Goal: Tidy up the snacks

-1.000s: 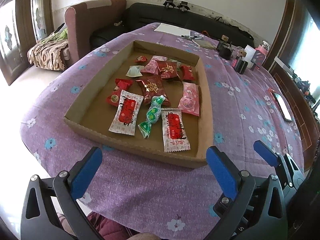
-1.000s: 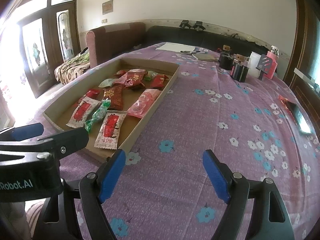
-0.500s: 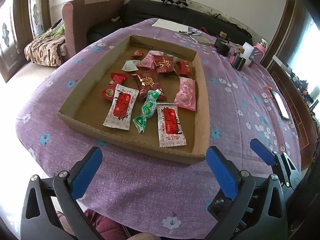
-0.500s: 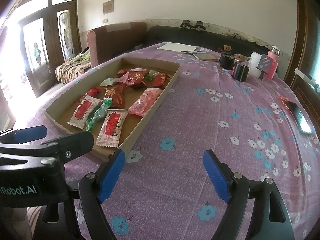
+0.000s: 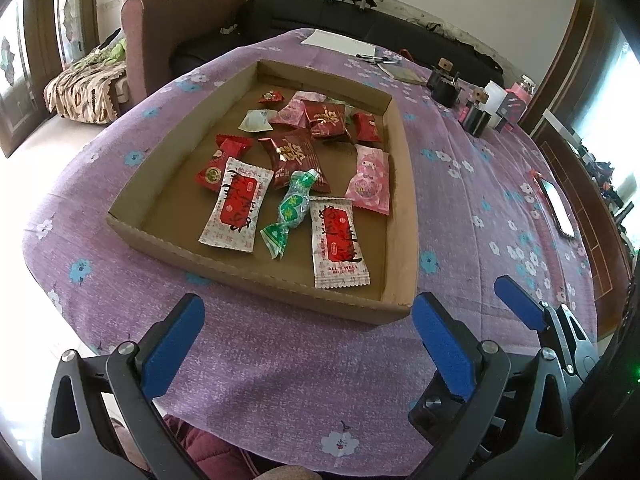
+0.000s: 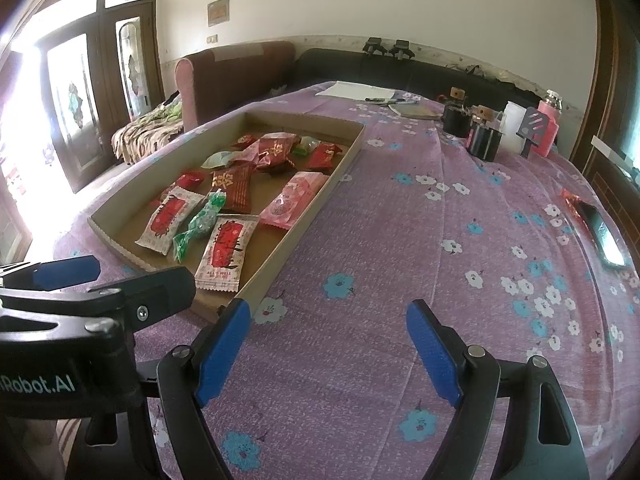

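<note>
Blue-padded claws hover wide open and empty over a purple flowered cloth.

The left claw holds nothing, its pads clear of the cardboard tray just ahead. The right claw gapes over bare cloth, the tray ahead to its left. Snacks lie scattered inside the tray; dark jars stand well beyond, toward the right.

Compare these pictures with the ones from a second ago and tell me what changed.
Almost nothing. In the left wrist view the cardboard tray sits slightly higher in frame, a small tilt of that camera. Nothing was gripped or released: the left gripper and right gripper remain open and empty above the purple tablecloth, snacks unmoved.
</note>
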